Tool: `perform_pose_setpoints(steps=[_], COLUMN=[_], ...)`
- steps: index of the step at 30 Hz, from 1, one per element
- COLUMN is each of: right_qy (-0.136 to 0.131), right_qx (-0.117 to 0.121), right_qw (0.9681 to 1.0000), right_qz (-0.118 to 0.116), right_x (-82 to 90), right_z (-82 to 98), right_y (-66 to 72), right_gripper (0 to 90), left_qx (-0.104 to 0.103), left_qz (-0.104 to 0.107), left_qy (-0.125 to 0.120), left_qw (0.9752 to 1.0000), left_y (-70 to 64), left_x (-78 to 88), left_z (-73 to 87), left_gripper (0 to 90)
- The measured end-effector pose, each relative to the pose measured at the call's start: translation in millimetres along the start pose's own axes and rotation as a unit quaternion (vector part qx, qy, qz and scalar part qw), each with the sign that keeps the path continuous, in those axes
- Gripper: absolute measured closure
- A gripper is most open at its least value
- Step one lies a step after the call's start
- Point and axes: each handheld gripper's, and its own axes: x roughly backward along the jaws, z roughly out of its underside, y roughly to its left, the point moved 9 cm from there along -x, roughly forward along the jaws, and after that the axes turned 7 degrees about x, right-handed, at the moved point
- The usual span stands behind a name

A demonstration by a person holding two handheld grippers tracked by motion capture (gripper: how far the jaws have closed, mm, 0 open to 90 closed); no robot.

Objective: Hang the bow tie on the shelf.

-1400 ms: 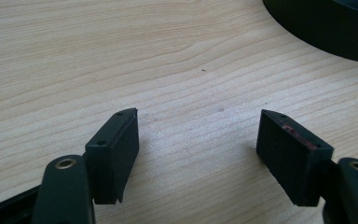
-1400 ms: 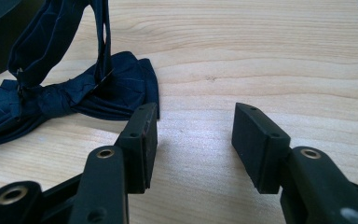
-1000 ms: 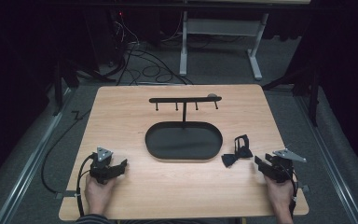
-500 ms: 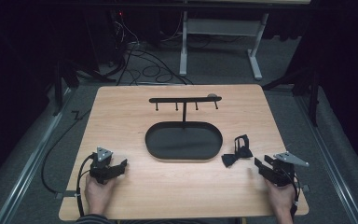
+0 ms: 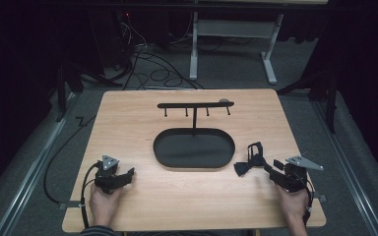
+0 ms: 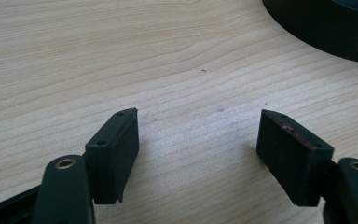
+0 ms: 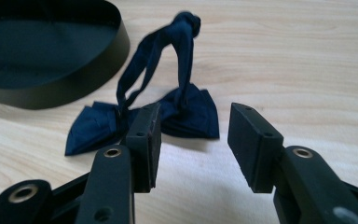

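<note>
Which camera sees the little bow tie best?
The right gripper view: the dark blue bow tie lies close up, its strap loop standing above it. The high view shows it small and dark, right of the oval tray.

The desk (image 5: 128, 123) is pale wood with visible grain and a smooth, faintly sheened top. The oval tray (image 5: 194, 148) looks matt black, its wall smooth, likely metal or plastic. The bow tie (image 7: 168, 112) is dark navy cloth, soft and creased. Both tongs, left (image 6: 198, 154) and right (image 7: 193, 144), have matt black plastic-looking jaws with brass-coloured rivets.
</note>
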Motion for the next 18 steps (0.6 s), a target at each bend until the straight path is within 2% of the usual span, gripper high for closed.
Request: perform_pose_setpoints(steps=[11,18], right_qy=[-0.006,-0.002], right_qx=[0.004,-0.005], right_qw=[0.9999,0.9998], right_qz=[-0.011,-0.02], right_x=[-12.3,-20.6], right_z=[-20.7,-30.0], right_y=[-0.1,0.5], right_gripper=[57.4,58.7], left_qx=[0.0,0.0], left_qz=[-0.001,0.0], left_qy=[0.0,-0.001], left_qw=[1.0,1.0], left_y=[-0.2,-0.2], left_x=[-0.1,-0.2], left_z=[0.0,-0.1], left_gripper=[30.3,30.3])
